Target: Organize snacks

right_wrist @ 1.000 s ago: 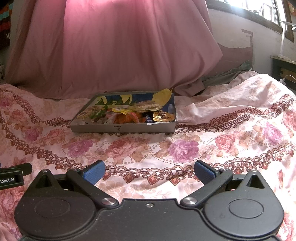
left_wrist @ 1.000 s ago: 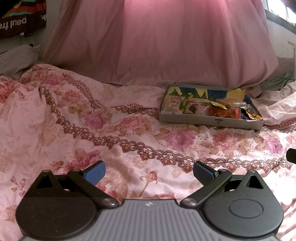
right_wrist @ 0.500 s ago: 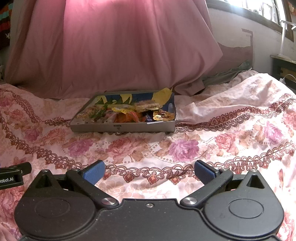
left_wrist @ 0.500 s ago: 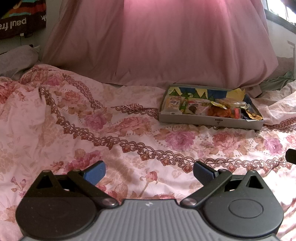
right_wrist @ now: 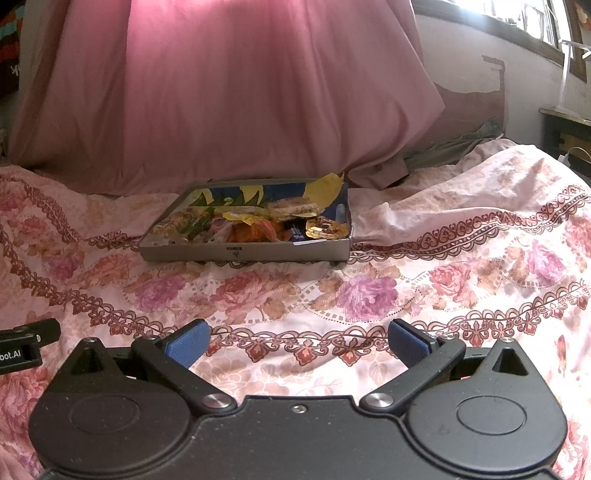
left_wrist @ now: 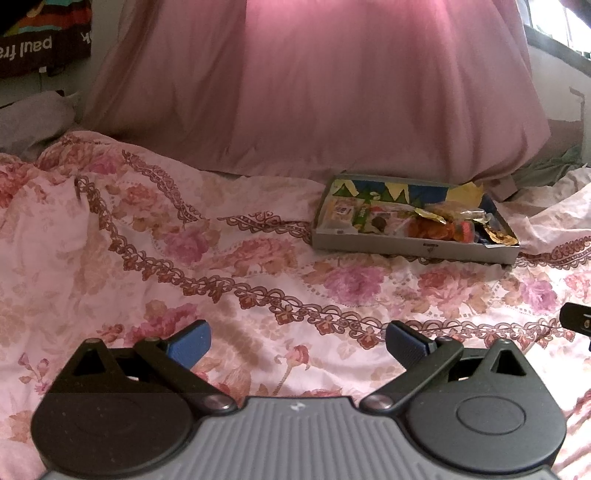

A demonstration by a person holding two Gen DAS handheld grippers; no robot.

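A shallow grey cardboard box (left_wrist: 413, 248) (right_wrist: 258, 253) lies on the floral bedspread, filled with several wrapped snacks (left_wrist: 428, 223) (right_wrist: 258, 225) in orange, yellow, green and gold wrappers. My left gripper (left_wrist: 297, 343) stands open well short of the box, which sits ahead and to its right. In the right wrist view my right gripper (right_wrist: 299, 343) is open too, nothing between its blue pads (right_wrist: 186, 345), with the box straight ahead and slightly left. Both grippers hover low over the bedspread, side by side.
A pink floral bedspread (left_wrist: 184, 258) (right_wrist: 461, 266) covers the bed, with folds on the left and right. A large pink draped sheet (left_wrist: 314, 85) (right_wrist: 221, 92) rises right behind the box. A window (right_wrist: 517, 18) is at the upper right.
Both views have shifted very slightly; the box appears a touch nearer in the right wrist view. Both grippers stay open.
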